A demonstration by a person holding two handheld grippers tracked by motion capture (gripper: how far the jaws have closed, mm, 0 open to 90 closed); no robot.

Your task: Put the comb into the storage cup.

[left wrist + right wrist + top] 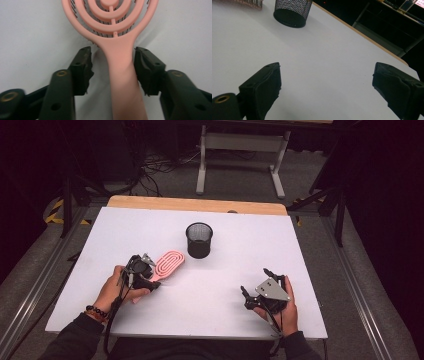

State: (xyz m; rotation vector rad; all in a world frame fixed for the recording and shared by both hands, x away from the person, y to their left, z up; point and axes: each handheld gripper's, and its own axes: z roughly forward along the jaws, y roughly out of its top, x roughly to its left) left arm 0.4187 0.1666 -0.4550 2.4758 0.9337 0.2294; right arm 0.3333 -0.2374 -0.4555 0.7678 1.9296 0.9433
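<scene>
The white bench (pixel 215 285) is smooth and matte. A round black mesh cup (pixel 199 240) stands mid-bench. The pink hairbrush (pixel 117 50), ringed and vented, lies flat, its handle between the left tool's (pixel 112 65) parted jaws, untouched. The right tool (pixel 325 82) gapes wide, empty.
</scene>
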